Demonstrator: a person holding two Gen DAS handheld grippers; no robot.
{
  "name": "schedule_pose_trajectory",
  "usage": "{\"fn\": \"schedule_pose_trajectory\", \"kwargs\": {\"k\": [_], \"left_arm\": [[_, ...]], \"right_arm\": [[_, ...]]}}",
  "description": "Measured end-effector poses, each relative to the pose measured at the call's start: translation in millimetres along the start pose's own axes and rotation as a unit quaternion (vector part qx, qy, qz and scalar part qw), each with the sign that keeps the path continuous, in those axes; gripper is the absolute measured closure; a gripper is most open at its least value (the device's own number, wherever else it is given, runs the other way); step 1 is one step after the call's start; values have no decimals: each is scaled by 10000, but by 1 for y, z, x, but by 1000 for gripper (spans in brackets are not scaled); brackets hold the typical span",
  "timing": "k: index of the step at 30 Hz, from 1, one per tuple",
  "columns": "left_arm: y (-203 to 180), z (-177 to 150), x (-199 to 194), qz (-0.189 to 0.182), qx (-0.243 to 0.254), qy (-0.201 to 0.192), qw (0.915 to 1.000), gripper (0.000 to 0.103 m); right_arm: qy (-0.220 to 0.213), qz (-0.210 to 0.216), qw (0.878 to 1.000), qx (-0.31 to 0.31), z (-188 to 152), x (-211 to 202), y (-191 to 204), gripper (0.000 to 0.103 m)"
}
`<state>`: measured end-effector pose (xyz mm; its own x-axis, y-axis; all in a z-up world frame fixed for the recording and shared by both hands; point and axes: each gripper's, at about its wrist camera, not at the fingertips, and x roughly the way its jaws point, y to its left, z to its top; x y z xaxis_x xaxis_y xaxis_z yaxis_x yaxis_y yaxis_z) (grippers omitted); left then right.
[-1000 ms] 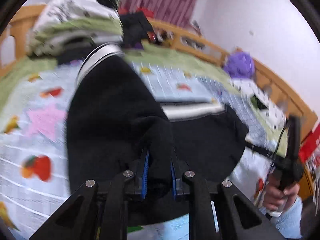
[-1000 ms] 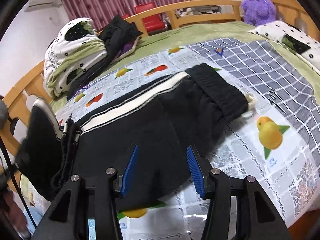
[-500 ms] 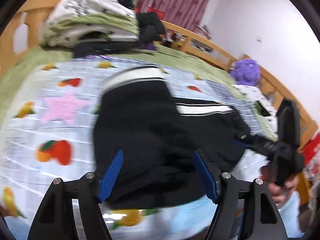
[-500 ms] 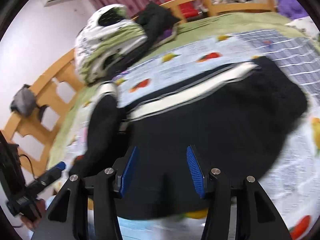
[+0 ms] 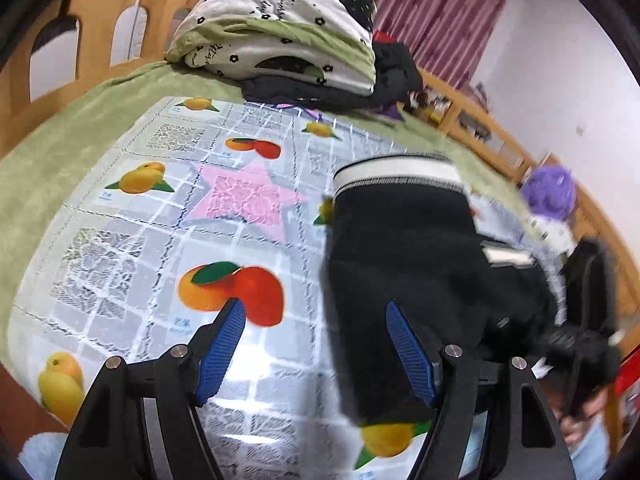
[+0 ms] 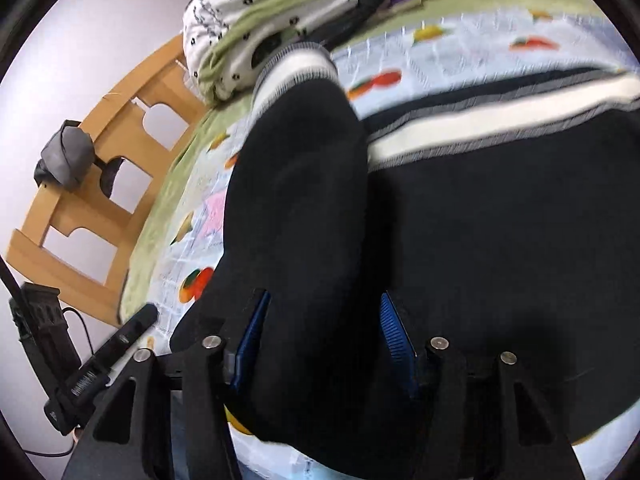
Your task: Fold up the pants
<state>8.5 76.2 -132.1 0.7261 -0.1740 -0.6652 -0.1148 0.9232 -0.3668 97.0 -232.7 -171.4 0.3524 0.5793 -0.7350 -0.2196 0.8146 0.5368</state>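
Black pants [image 5: 404,264] with a white cuff and white side stripe lie on the fruit-print bedspread [image 5: 160,216]. One leg is folded back across the rest. My left gripper [image 5: 316,352] is open and empty, just left of the folded leg's near edge. In the right wrist view the pants [image 6: 480,216] fill the frame, with the folded leg [image 6: 296,184] running up to its white cuff. My right gripper [image 6: 324,344] is open, low over the black cloth, holding nothing. The right gripper [image 5: 576,340] shows blurred at the right of the left wrist view.
A folded white and green quilt [image 5: 280,28] on dark clothes sits at the bed's head. A wooden bed rail [image 6: 100,184] runs around the bed. A purple plush toy [image 5: 548,192] lies at the far right. The bed's near edge is just below both grippers.
My left gripper let go of the black pant leg, opened and moved left off the cloth. The leg now lies folded over. My right gripper swung left and lower over the pants.
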Motion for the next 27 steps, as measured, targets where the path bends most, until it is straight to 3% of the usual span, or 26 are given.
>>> {"fn": "schedule_pose_trajectory", "kwargs": {"k": [2,3,7,9,14,18,23,27], "left_arm": [[1,-1,5,4,-41,26,10000,32],[1,-3,8,41,-21,37,10000,32],[-2,-5,13,190,81,93,9997,32],[-7,-2,10,155,100,-21,9998,32],[-44,11,0,15,375,-354,9987,32],[-85,15,3,-180,618,-252,9976,32],[-133,8,14,-306,1054,-27,9940,32],[-158,0,27,-529,1095,195,9924,32]], "right_arm": [[88,212,9997,-35,0,4,1,80],[52,259,9996,-72,1,1,4,83],[-552,122,9974,-443,8,-28,16,85],[-742,289,9956,-498,14,-46,13,86],[-1326,108,9899,-496,23,-100,-23,86],[-1700,-62,9851,-254,31,-146,-67,87],[-2267,-575,9720,-205,46,-213,-108,87],[-2488,-1162,9613,-234,52,-248,-156,87]]}}
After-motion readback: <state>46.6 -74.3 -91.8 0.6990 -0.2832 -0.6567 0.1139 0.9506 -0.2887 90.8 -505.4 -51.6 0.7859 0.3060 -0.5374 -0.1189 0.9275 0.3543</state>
